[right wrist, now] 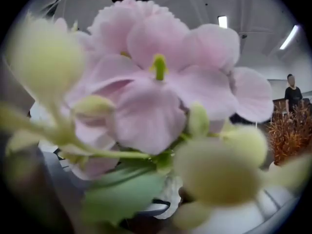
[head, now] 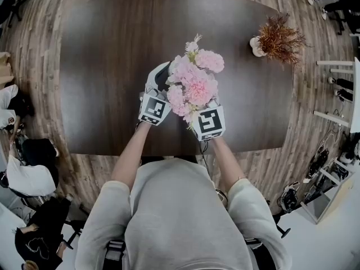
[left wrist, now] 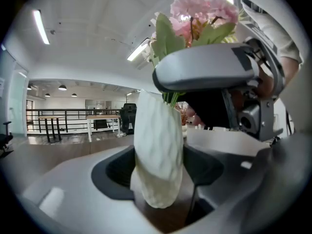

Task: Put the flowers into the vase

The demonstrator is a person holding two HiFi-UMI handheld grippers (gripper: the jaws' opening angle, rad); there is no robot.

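Observation:
A bunch of pink flowers (head: 194, 80) stands at the middle of the dark table (head: 107, 49) and hides the vase in the head view. In the left gripper view the white ribbed vase (left wrist: 158, 150) stands upright between the jaws of my left gripper (left wrist: 158, 184), whose pads press its sides. Green stems run down into its mouth, with pink blooms (left wrist: 195, 11) above. My right gripper (left wrist: 209, 72) hangs just over the vase's mouth. In its own view blurred petals (right wrist: 156, 91) fill the picture, and its fingers (right wrist: 46, 179) stand wide apart at the lower edges.
A small white pot of dried orange stalks (head: 277, 38) stands at the table's back right. Chairs and bags lie on the wooden floor at the left (head: 28, 173), and stands and gear are at the right (head: 332, 117).

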